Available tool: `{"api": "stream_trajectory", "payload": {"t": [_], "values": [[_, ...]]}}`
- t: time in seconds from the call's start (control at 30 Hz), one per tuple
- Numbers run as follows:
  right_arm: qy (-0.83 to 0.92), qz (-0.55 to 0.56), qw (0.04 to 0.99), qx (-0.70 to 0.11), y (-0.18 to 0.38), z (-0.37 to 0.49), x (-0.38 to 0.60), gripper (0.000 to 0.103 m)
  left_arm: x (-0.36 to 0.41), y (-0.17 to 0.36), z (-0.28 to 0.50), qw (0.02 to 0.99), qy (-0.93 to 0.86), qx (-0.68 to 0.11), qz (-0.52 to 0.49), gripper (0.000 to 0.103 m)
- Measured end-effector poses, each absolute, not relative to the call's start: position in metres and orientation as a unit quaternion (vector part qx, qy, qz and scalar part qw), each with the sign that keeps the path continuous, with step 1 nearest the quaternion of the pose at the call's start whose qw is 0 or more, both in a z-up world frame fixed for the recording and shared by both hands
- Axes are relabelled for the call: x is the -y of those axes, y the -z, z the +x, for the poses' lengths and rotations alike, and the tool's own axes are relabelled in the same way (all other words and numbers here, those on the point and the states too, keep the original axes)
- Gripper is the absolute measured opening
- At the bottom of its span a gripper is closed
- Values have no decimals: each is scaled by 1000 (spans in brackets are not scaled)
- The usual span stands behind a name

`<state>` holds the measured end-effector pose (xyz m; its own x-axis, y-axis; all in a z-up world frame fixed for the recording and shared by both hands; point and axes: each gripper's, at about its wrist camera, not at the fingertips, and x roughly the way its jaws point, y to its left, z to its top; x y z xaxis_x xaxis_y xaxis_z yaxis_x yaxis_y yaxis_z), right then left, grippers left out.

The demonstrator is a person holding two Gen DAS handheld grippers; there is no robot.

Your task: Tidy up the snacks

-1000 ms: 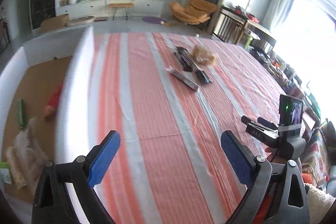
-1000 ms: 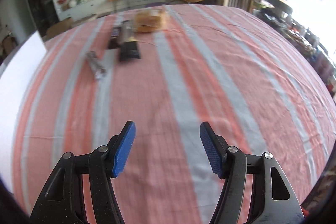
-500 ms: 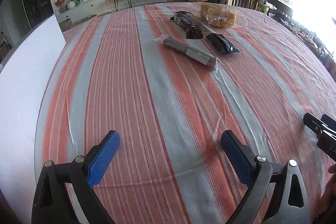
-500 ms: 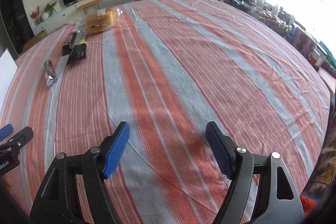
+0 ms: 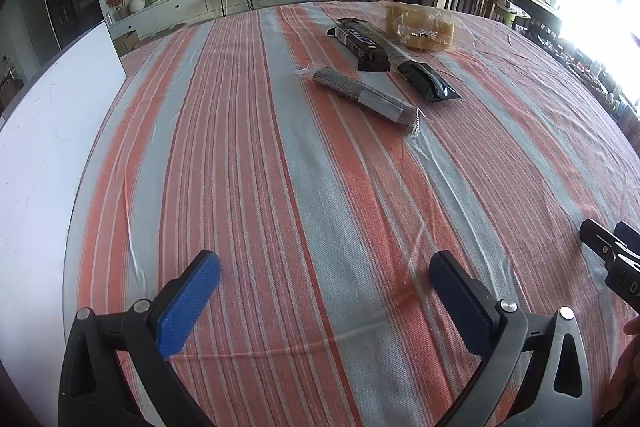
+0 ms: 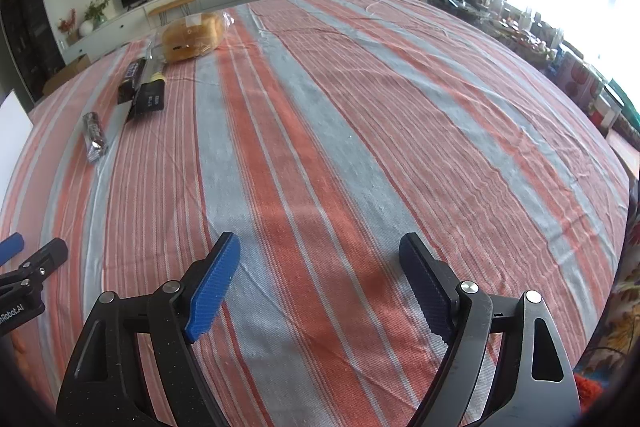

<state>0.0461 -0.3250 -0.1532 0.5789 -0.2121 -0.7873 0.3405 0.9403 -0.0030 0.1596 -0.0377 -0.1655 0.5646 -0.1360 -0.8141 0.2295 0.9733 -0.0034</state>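
Both claws, left (image 5: 324, 287) and right (image 6: 320, 277), now lower over tablecloth (image 5: 320, 167), wide open, empty

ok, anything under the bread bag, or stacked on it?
Nothing sits on the bread bag. It lies directly on the striped tablecloth, beside the dark candy bar and the long black packet. Whatever its own bulk covers underneath cannot be seen.

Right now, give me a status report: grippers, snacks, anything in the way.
Left gripper open, empty. Right gripper open, empty. Snacks and bread lie far across the tablecloth, untouched. Nothing between.
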Motion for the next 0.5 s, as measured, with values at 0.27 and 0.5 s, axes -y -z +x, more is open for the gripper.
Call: {"api": "stream_trajectory", "payload": {"t": [0.27,0.5], "values": [[156,75,885,-432,153,47,326,85,38,166,160,883,103,-455,52,103],[152,73,885,-434,154,47,324,87,38,166,160,883,104,-455,51,103]]}}
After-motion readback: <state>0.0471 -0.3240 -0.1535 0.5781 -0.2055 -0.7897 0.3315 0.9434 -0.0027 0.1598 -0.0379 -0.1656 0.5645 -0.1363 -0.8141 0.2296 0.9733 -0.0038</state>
